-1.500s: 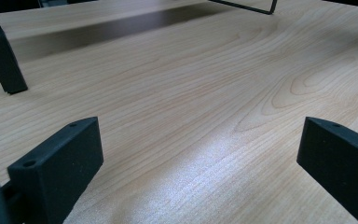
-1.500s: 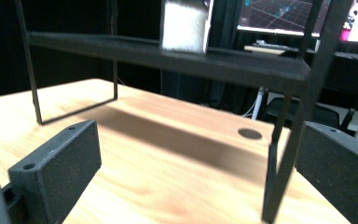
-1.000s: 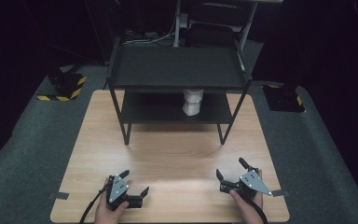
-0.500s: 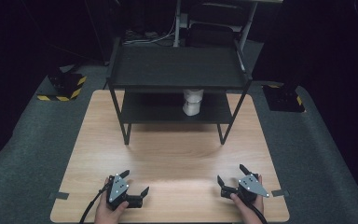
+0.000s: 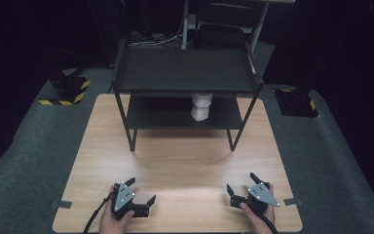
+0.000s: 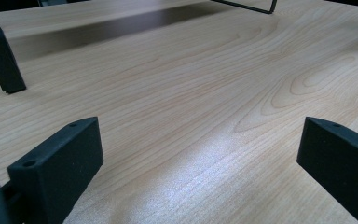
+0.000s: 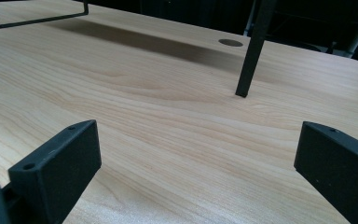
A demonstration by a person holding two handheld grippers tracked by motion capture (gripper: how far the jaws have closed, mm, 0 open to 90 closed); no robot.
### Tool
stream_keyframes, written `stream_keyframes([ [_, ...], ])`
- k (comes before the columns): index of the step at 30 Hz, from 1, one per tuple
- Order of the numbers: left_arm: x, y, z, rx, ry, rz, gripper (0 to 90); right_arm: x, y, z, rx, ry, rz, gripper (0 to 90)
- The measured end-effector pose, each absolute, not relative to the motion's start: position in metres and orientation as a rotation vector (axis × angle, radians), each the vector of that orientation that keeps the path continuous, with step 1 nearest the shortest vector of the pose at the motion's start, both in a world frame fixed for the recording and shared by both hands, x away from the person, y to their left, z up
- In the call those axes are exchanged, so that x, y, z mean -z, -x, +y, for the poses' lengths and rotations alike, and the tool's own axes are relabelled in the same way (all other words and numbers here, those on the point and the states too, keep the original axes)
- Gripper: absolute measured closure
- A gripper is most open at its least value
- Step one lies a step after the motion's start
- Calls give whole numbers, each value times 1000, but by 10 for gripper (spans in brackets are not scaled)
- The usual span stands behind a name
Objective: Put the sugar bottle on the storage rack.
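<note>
My left gripper (image 5: 140, 190) rests low at the front left of the wooden table (image 5: 185, 161), jaws wide apart and empty. In the left gripper view its gripper (image 6: 198, 163) frames bare wood grain. My right gripper (image 5: 242, 183) sits at the front right, also open with nothing between its jaws. The right gripper view has its gripper (image 7: 196, 161) spread over bare wood, with a black shelf leg (image 7: 251, 51) beyond. A black two-tier shelf (image 5: 185, 73) stands at the table's far side. A white cup-like object (image 5: 201, 106) stands on its lower tier.
A round cable hole (image 7: 230, 42) lies in the tabletop near the shelf leg. Yellow-black striped blocks (image 5: 67, 90) sit on the grey floor to the left, and a dark block (image 5: 297, 102) to the right. Tape marks (image 5: 61, 204) flank the table's front corners.
The right gripper has drawn back slightly toward the table's front edge. The left gripper has stayed in place.
</note>
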State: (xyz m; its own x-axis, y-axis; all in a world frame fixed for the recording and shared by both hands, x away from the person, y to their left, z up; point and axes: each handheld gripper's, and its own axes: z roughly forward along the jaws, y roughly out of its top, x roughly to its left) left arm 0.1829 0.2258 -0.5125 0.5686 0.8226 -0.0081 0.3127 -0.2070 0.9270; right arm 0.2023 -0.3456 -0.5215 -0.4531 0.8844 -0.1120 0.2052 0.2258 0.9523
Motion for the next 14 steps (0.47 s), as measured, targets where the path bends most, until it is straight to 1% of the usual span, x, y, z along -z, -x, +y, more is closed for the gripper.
stream_keyframes([
  [14,506,-193,222,-574,-1800,983,5,526,-198,-350,-1276,-980,1807,1],
])
